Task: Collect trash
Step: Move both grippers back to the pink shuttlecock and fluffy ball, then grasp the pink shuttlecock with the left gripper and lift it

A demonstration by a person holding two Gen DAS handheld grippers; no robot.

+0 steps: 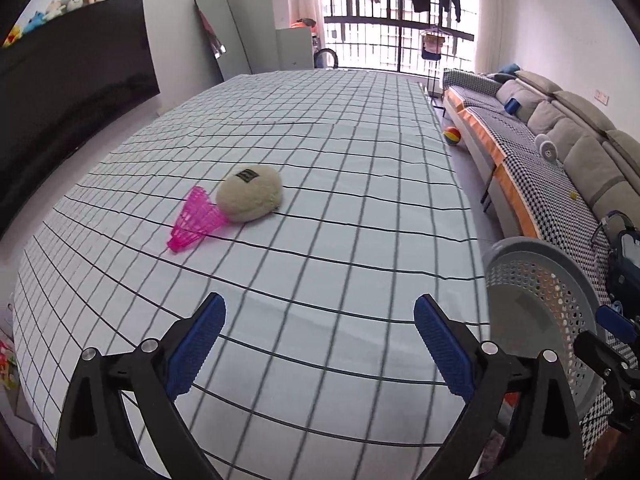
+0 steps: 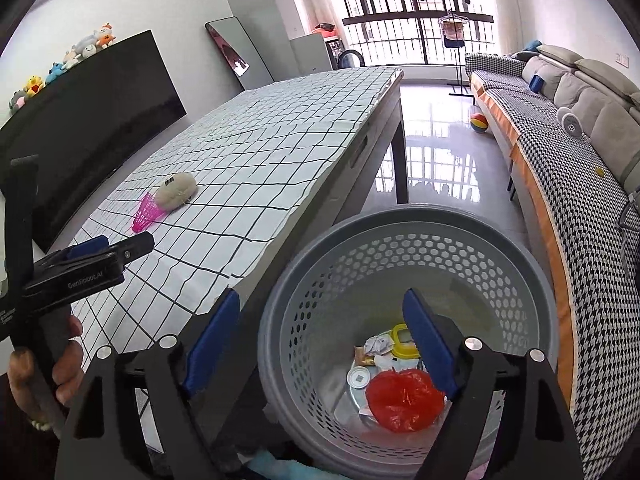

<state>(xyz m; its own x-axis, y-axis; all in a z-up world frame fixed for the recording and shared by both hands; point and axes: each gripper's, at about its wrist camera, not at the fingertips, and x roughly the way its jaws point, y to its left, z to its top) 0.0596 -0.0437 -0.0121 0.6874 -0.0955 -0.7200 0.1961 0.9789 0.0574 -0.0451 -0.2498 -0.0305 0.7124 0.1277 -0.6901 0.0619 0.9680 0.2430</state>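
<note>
- My left gripper [image 1: 320, 316] hangs over the near end of the table [image 1: 360, 168] with its blue fingers [image 1: 200, 340] spread wide and nothing between them
- My right gripper [image 2: 322, 312] hangs above the grey perforated basket [image 2: 536, 280], fingers [image 2: 428, 340] likewise apart and empty; the basket sits just off the table's right edge, directly below and ahead of these fingers
- Inside the basket I see a red plastic bag [image 2: 402, 400], a crumpled paper [image 2: 376, 346], a yellow piece [image 2: 402, 340] and a round silver lid [image 2: 358, 378], so I judge collection is well along
- What is left on the table: a pink plastic shuttlecock [image 1: 196, 220] lying on its side, its nose touching a beige fuzzy pouch [image 1: 250, 192]; both lie well ahead of the left fingers and a little to their left
- I take the shuttlecock as the next trash piece, though I cannot be sure whether the pouch counts as trash
- To do it well I would carry the left fingers forward and leftward, line them across the shuttlecock's narrow waist near the nose, not the wide skirt, which looks thin and likely to flex and slip
- Come in from the skirt side so the fingers do not catch the pouch, then close gently
- The cloth is wrinkled, so keep the tips just off it to avoid pinching fabric
</note>
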